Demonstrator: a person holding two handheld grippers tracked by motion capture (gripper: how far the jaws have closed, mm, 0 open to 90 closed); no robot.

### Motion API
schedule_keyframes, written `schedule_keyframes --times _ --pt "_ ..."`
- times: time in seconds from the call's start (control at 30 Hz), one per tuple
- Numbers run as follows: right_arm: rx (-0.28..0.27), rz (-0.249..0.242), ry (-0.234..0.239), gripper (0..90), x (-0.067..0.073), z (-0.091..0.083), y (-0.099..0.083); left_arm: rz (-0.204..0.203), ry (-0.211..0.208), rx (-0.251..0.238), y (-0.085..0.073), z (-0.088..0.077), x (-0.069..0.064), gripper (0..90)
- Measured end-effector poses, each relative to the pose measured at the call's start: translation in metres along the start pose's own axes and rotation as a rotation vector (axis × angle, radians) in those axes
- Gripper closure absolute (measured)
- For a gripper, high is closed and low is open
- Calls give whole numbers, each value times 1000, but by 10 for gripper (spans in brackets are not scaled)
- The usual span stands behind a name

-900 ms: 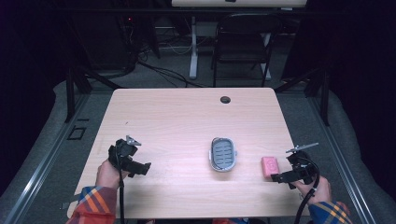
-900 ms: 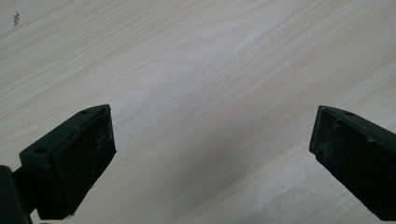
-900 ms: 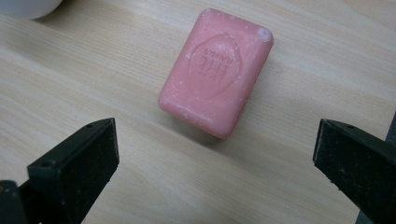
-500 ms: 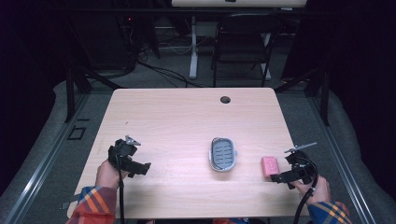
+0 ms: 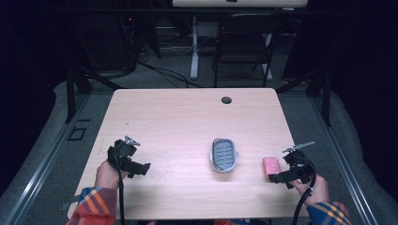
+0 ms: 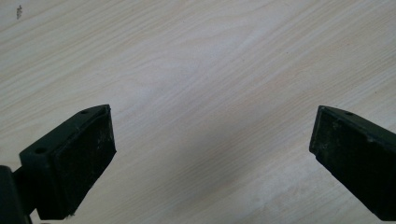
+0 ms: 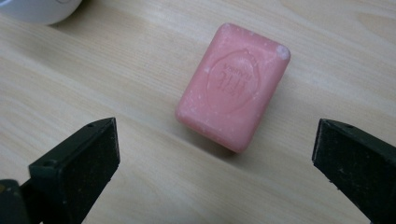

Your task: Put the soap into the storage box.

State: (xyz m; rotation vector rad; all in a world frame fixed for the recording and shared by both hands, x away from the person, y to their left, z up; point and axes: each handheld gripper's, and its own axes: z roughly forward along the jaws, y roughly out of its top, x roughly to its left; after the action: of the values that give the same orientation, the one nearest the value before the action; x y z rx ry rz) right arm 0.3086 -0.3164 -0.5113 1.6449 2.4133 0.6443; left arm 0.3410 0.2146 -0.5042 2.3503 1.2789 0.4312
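Right hand-held gripper (image 5: 280,177): jaws spread wide, nothing between the pads. It sits at the near right corner of the surface (image 5: 178,122), held by the person's right hand (image 5: 313,188), a cable trailing back toward the plaid sleeve (image 5: 328,213). In the right gripper view the two black jaws stand far apart at the bottom corners, and the pink soap bar (image 7: 232,86) lies just ahead of them, flat on the wood, touching neither jaw.

Left hand-held gripper (image 5: 141,168): jaws likewise wide apart and holding nothing. It is at the near left of the surface in the person's left hand (image 5: 109,174). The left gripper view shows bare pale wood grain between and beyond its jaws.

Markings: the soap bar carries an embossed oval emblem with lettering on its top face; the lettering is too faint to read. White scuffs mark its corners and edges.

Count of items on the surface: one pink soap bar (image 5: 271,166), just beside the right gripper's jaws; one oval soap dish (image 5: 224,154), white-rimmed with a grey slotted insert, standing near the middle of the near half, apart from the soap on its left. The dish's white rim shows at the top left corner of the right gripper view. One dark round grommet (image 5: 226,100) sits at the far edge of the surface.

Beyond the surface: one dark folding chair (image 5: 244,44) and loose cables on the floor.
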Motion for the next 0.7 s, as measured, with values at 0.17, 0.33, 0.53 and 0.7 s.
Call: schedule_keyframes --times 0.17,0.33,0.53,0.7 --pt "12 19 -19 4 0 4 7 7 -2 1 0 0 0 0" --pt "8 47 -15 12 2 9 13 8 -12 2 1 1 -1 0" --pt "19 65 -44 0 7 14 25 16 -13 1 2 1 -2 0" --pt "45 79 -73 0 9 23 32 17 -14 0 2 2 -2 0"
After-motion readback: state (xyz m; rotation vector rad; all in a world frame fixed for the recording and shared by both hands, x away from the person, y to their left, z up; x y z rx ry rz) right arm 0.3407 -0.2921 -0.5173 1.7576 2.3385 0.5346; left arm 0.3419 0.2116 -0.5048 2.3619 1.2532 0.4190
